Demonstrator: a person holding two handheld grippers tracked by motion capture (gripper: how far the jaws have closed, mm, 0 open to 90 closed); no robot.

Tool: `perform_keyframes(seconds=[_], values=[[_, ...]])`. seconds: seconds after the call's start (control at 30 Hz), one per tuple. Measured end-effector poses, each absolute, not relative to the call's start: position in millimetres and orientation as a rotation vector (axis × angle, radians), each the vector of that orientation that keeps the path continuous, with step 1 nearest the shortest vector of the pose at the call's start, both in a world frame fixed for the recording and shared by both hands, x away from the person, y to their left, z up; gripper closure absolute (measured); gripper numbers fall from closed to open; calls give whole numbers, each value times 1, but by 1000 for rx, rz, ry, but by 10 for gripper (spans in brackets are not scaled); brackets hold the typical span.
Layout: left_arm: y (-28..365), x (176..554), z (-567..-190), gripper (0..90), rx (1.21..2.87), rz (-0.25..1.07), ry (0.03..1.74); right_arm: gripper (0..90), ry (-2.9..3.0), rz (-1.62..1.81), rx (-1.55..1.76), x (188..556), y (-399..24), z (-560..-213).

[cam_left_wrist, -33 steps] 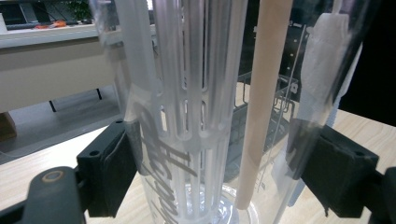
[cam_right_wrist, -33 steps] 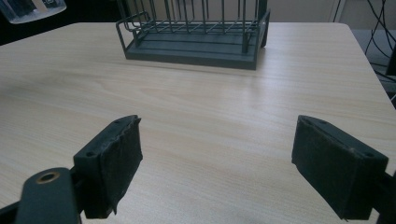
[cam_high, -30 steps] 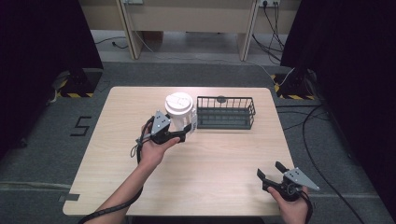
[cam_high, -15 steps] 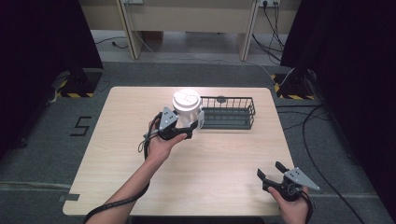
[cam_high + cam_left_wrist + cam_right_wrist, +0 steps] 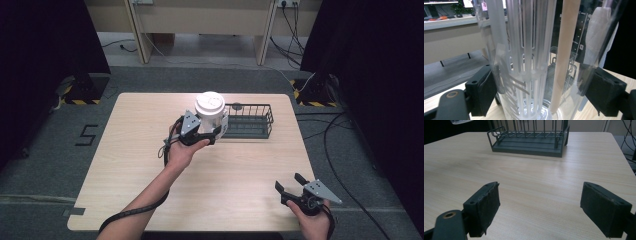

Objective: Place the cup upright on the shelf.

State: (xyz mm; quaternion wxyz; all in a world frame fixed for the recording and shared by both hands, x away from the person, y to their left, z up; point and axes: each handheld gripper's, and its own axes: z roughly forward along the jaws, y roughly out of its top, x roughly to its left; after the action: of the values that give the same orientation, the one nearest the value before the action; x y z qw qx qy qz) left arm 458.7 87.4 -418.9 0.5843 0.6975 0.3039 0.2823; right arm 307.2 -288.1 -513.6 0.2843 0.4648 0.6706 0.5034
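Note:
A clear plastic jar with a white lid [image 5: 210, 110] is held up above the table, next to the left end of the dark wire rack [image 5: 247, 121]. My left gripper [image 5: 204, 135] is shut on the jar; in the left gripper view both black pads [image 5: 483, 91] press on its ribbed clear wall [image 5: 529, 62]. My right gripper [image 5: 289, 185] rests near the table's front right corner, open, with nothing between its pads [image 5: 485, 207]. The wire rack [image 5: 529, 137] stands ahead of it across bare wood.
The light wooden table [image 5: 125, 165] is bare apart from the rack. Cables [image 5: 345, 145] run over the grey floor at the right. Dark curtains stand at both sides, and a desk's legs [image 5: 142, 35] rise behind the table.
My left gripper has lifted the jar off the table and carried it right, up to the rack's left end. The right gripper has stayed put.

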Motion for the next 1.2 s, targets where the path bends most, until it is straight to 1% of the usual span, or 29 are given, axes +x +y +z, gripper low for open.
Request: perform_keyframes(seconds=[0.43, 1.2], values=[[69, 469, -418, 178, 1635, 659, 701, 165, 1793, 1348, 1243, 307, -288, -514], [44, 502, -406, 178, 1637, 690, 717, 166, 1801, 1347, 1244, 307, -288, -514]])
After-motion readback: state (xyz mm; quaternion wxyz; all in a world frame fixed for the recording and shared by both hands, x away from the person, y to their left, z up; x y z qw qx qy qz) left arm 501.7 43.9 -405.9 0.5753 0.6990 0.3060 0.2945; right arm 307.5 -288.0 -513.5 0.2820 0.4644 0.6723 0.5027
